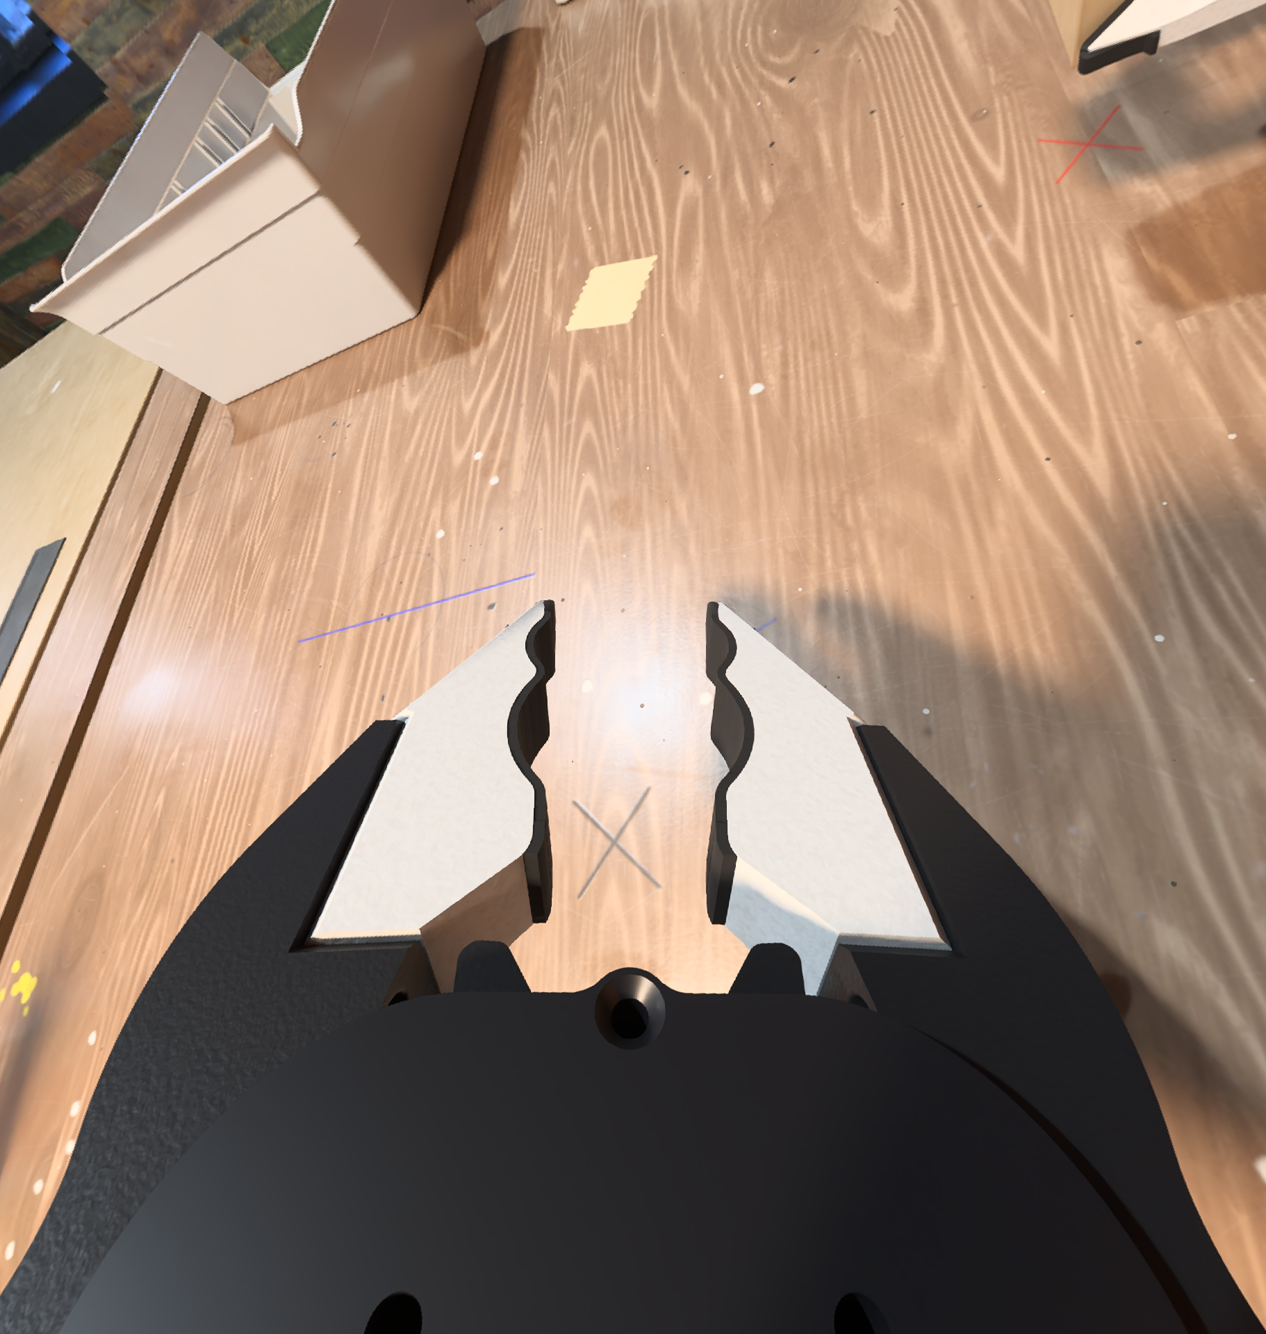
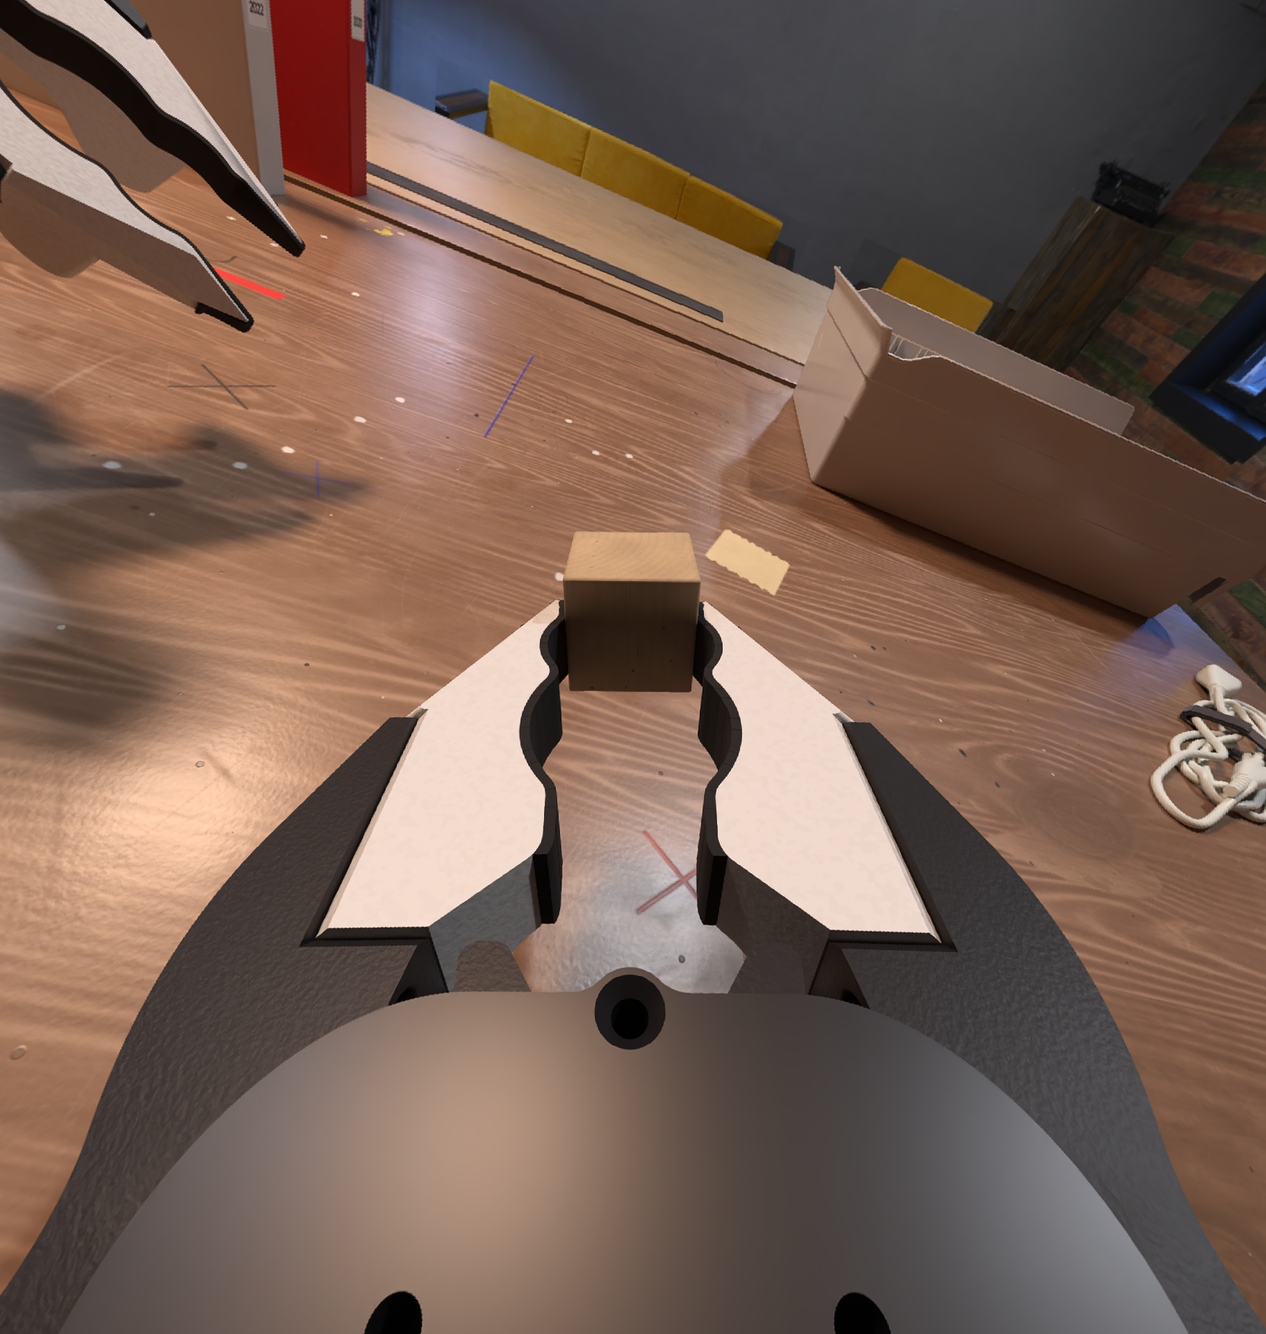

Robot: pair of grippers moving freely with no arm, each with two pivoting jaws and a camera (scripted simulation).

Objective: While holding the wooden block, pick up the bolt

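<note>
The right tongs (image 2: pixel 630 613) clamp the wooden block (image 2: pixel 631 613) between their tips, lifted above the bench (image 2: pixel 904 722). The left tongs (image 1: pixel 630 613) hang spread apart with nothing between them, over bare bench. No view shows the bolt.

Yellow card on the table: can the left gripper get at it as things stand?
Probably yes. The left gripper is open and empty, and only bare table lies between its tips and the yellow card; the box stands clear to one side.
</note>
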